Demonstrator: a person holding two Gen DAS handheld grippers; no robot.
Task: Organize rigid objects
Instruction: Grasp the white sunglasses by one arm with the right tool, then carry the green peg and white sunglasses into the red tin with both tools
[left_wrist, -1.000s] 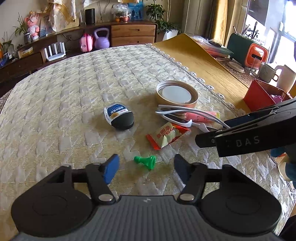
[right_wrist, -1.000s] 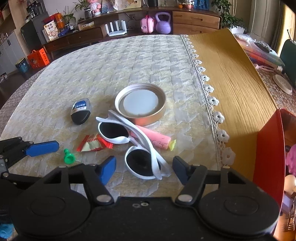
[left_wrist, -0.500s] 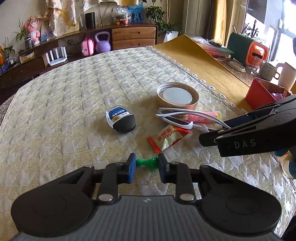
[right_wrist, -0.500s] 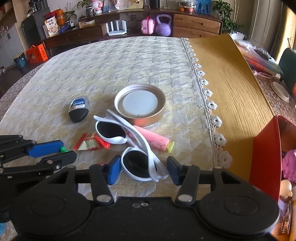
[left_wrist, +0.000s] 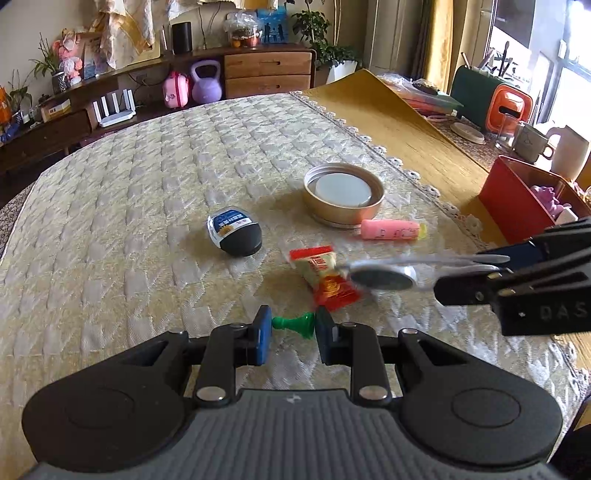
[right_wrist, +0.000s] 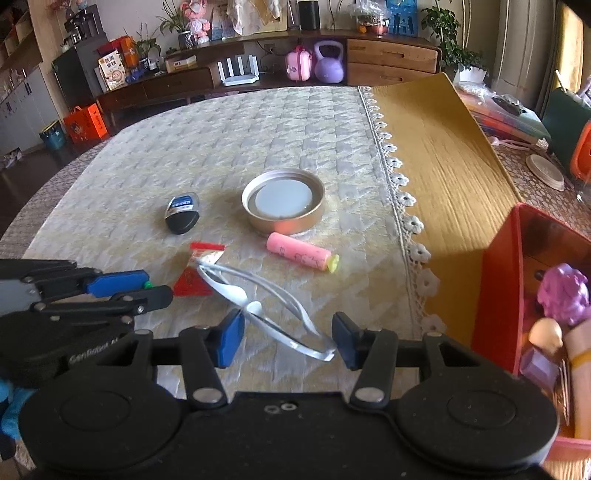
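Observation:
My left gripper (left_wrist: 292, 325) is shut on a small green chess pawn (left_wrist: 293, 323) just above the quilted cloth. My right gripper (right_wrist: 288, 341) is shut on white sunglasses (right_wrist: 258, 302) and holds them tilted above the cloth; in the left wrist view the sunglasses (left_wrist: 384, 275) hang from the right gripper (left_wrist: 476, 277). On the cloth lie a red snack packet (left_wrist: 325, 277), a pink tube (left_wrist: 391, 229), a round metal lid (left_wrist: 343, 194) and a black-and-blue case (left_wrist: 234, 230).
A red box (right_wrist: 517, 288) holding toys stands at the right on the yellow mat (right_wrist: 436, 155). Mugs and a green and orange container (left_wrist: 491, 99) stand beyond it. A sideboard (left_wrist: 266, 66) runs behind the table.
My right gripper closed on the sunglasses and lifted them off the cloth, uncovering the pink tube. My left gripper stayed shut on the green pawn.

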